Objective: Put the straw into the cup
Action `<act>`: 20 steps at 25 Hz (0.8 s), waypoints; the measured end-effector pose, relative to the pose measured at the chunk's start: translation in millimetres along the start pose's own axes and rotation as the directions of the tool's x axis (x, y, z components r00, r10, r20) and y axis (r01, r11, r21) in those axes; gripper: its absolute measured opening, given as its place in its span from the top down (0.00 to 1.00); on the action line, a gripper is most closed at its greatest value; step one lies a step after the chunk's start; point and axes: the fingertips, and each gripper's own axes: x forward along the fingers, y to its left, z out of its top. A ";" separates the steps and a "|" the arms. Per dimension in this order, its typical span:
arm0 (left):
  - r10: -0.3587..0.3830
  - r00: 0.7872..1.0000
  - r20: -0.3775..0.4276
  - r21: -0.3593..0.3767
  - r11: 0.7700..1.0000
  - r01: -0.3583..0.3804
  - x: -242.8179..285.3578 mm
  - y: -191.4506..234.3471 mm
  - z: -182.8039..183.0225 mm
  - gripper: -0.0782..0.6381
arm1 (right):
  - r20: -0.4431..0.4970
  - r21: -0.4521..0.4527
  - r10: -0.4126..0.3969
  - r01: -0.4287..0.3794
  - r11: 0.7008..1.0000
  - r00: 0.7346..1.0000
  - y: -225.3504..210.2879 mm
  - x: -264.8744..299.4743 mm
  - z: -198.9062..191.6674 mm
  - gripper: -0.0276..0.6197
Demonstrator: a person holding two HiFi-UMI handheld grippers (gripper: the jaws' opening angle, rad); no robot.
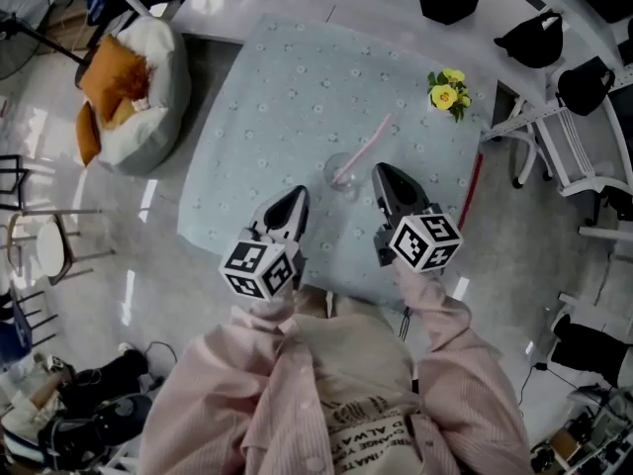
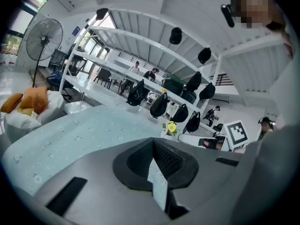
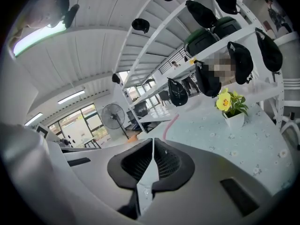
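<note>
At the far left of the head view a white beanbag [image 1: 148, 92] sits on the floor with an orange cushion [image 1: 111, 85] on it, just beside the table [image 1: 287, 97], which has a pale blue flower-print cloth over it.

The left gripper [image 1: 297, 197] hangs over the near edge of the table, its marker cube [image 1: 261, 268] toward the person, whose pink striped sleeves [image 1: 223, 379] fill the bottom of the view. In the left gripper view its jaws [image 2: 153, 141] meet at the tips with nothing between them; only tablecloth shows through the wedge-shaped gap lower down. A standing fan [image 2: 44, 40] is at the upper left of that view.

Between the two grippers, a little farther in on the table, stands the clear cup [image 1: 341, 173]. The pink straw [image 1: 366, 147] is in it – its lower end rests inside the cup and its upper end leans away toward the far right. Neither gripper touches the cup or the straw.

The right gripper [image 1: 382, 172] is just right of the cup, near it but apart. In the right gripper view its jaws [image 3: 153, 140] are closed tip to tip and empty – the top of the straw [image 3: 171, 122] rises behind them, and the cup itself is hidden.

Farther right, near the table's far corner, stands a potted yellow flower [image 1: 449, 93].
</note>
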 end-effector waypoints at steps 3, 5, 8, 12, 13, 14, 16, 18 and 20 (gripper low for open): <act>-0.027 1.000 0.012 0.045 0.999 0.027 -3.9 -10.7 12.2 0.89 | 0.003 -0.032 0.013 -0.013 0.999 1.000 9.4 -10.0 7.9 0.95; -0.041 0.999 0.019 0.072 0.997 0.040 -7.9 -16.6 20.2 0.89 | 0.007 -0.054 0.025 -0.024 0.998 1.000 16.8 -16.3 13.9 0.95; -0.054 0.998 0.031 0.107 0.993 0.051 -12.5 -23.7 31.7 0.89 | 0.013 -0.081 0.040 -0.038 0.996 0.999 25.5 -24.2 23.4 0.95; -0.068 0.996 0.053 0.143 0.988 0.060 -17.7 -31.9 46.8 0.89 | 0.029 -0.094 0.052 -0.049 0.994 0.998 34.1 -35.1 35.4 0.95; -0.071 0.996 0.059 0.153 0.986 0.061 -19.1 -33.6 50.5 0.89 | 0.034 -0.098 0.055 -0.051 0.994 0.998 36.1 -37.5 38.6 0.96; -0.073 0.995 0.065 0.164 0.985 0.062 -20.0 -34.9 54.4 0.89 | 0.040 -0.102 0.058 -0.054 0.993 0.998 38.0 -39.3 42.3 0.95; -0.079 0.994 0.077 0.182 0.981 0.063 -21.7 -37.6 62.1 0.89 | 0.053 -0.111 0.066 -0.059 0.992 0.996 41.4 -42.7 49.4 0.96; -0.085 0.992 0.088 0.192 0.979 0.067 -24.6 -40.4 67.6 0.89 | 0.061 -0.123 0.071 -0.063 0.990 0.996 44.7 -47.2 54.4 0.96; -0.091 0.991 0.101 0.199 0.978 0.069 -27.2 -41.5 72.5 0.89 | 0.074 -0.136 0.074 -0.064 0.989 0.994 47.7 -51.1 60.6 0.96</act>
